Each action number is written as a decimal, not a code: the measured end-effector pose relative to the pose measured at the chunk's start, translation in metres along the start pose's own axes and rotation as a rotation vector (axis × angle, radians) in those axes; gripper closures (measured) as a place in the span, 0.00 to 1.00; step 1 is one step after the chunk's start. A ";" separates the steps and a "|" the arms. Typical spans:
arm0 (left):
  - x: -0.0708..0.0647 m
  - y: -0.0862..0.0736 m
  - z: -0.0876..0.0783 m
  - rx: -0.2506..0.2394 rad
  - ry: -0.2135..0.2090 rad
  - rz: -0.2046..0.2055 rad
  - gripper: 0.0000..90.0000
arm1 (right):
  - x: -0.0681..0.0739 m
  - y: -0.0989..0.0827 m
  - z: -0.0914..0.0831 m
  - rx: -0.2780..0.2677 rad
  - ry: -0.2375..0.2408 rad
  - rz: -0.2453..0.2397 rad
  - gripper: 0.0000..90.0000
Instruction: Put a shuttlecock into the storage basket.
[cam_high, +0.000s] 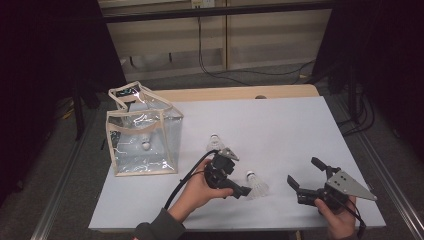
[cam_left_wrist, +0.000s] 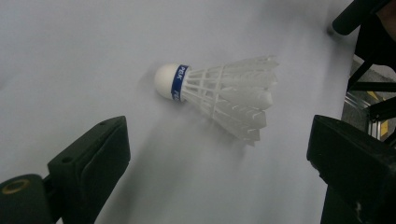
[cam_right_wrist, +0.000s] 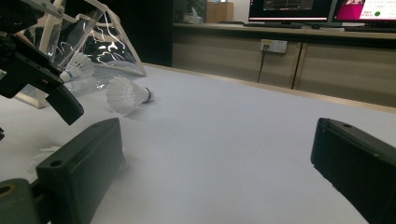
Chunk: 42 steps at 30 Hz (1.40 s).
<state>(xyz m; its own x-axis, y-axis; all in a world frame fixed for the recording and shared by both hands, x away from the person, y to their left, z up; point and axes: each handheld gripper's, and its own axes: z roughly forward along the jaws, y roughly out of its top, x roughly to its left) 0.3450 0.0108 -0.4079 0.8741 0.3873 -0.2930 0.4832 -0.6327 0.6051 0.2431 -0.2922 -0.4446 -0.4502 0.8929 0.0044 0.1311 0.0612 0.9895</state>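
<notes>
I had the left gripper (cam_high: 239, 186) low over the white table (cam_high: 280, 125), near its front edge and about midway along it, with its jaws spread apart and nothing between them. Just past their tips lay a white shuttlecock (cam_high: 256, 184) on its side, cork end pointing away from the front edge; in the left gripper view that shuttlecock (cam_left_wrist: 219, 100) sat between and beyond the two black jaws, its white cork ringed by a blue band, touching neither jaw. The left hand (cam_high: 197, 192) held the tool from below, its cable looping off toward the front edge.

The right gripper (cam_high: 305, 177) rested close to the front right corner, held by the right hand (cam_high: 337, 217), its jaws also wide apart and empty, angled toward the middle of the table. A second shuttlecock (cam_high: 215, 143) lay farther from the front edge, just behind the left gripper; in the right gripper view it (cam_right_wrist: 125, 95) lay on its side in front of the bag. A clear plastic bag (cam_high: 142, 142) with beige trim stood near the left edge, and a third shuttlecock (cam_high: 145, 145) showed inside it.
</notes>
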 end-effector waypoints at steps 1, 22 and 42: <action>0.000 0.000 0.002 -0.006 -0.011 -0.002 0.07 | 0.000 0.000 0.000 0.000 -0.001 0.001 0.02; -0.007 -0.001 0.020 -0.004 0.017 0.017 0.07 | 0.000 0.000 0.000 -0.004 -0.002 -0.001 0.02; -0.011 -0.001 0.041 -0.032 0.073 0.026 0.10 | 0.000 0.001 0.000 -0.005 0.000 0.000 0.02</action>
<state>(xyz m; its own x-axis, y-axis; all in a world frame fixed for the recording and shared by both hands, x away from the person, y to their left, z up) 0.3370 -0.0201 -0.4359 0.8800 0.4195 -0.2228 0.4573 -0.6219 0.6357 0.2434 -0.2924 -0.4441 -0.4505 0.8928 0.0048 0.1266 0.0586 0.9902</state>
